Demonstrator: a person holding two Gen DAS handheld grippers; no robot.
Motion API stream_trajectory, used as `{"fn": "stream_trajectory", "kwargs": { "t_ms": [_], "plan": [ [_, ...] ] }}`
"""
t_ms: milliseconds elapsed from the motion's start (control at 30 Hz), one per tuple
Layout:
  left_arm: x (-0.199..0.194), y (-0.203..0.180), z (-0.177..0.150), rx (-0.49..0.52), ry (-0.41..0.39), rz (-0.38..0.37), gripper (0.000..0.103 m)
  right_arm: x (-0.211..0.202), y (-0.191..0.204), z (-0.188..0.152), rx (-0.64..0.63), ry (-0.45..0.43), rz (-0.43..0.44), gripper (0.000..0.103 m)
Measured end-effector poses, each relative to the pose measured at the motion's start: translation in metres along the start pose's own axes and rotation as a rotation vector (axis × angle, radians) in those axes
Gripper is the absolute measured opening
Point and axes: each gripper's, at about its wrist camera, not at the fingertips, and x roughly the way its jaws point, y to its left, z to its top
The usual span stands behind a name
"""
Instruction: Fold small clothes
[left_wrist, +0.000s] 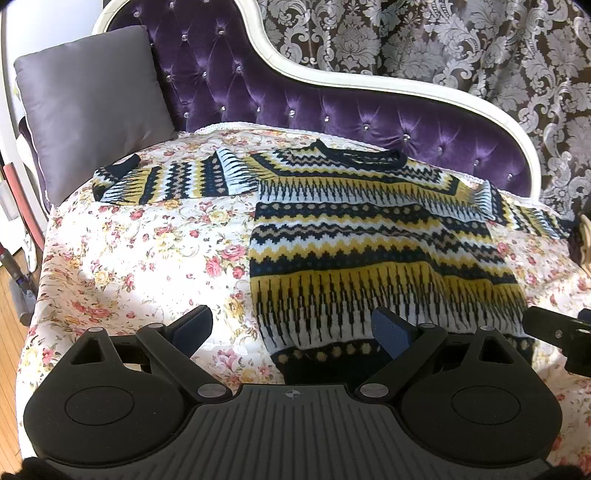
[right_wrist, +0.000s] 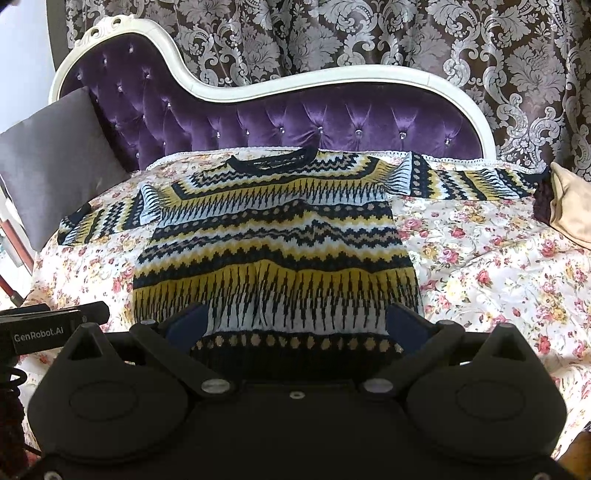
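A knitted sweater (left_wrist: 369, 229) in yellow, navy and white bands lies flat on the floral bedspread (left_wrist: 140, 258), collar to the back, both sleeves spread out sideways. My left gripper (left_wrist: 295, 328) is open and empty, hovering over the sweater's near left hem corner. The sweater also shows in the right wrist view (right_wrist: 273, 243). My right gripper (right_wrist: 295, 321) is open and empty, above the middle of the near hem. The right gripper's tip shows at the right edge of the left wrist view (left_wrist: 554, 332).
A grey cushion (left_wrist: 92, 107) leans at the back left against the purple tufted headboard (left_wrist: 295, 99). A beige cushion (right_wrist: 570, 206) lies at the right by the sleeve end. Patterned curtains hang behind. Wooden floor (left_wrist: 9, 321) shows at the left.
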Motion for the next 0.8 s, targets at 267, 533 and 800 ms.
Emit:
{"fn": "stream_trajectory", "kwargs": {
  "t_ms": [267, 533, 800],
  "plan": [
    [0.0012, 0.0003, -0.0003, 0.007, 0.008, -0.003, 0.094, 0.0018, 0.0021, -0.0002, -0.005, 0.007, -0.002, 0.102],
    [0.0024, -0.0022, 0.0009, 0.013, 0.011, -0.005, 0.094, 0.0029, 0.0024, -0.0004, -0.011, 0.012, -0.003, 0.102],
    [0.0035, -0.0030, 0.0010, 0.015, 0.014, -0.005, 0.094, 0.0050, 0.0032, -0.0009, -0.013, 0.014, -0.003, 0.102]
  ]
}}
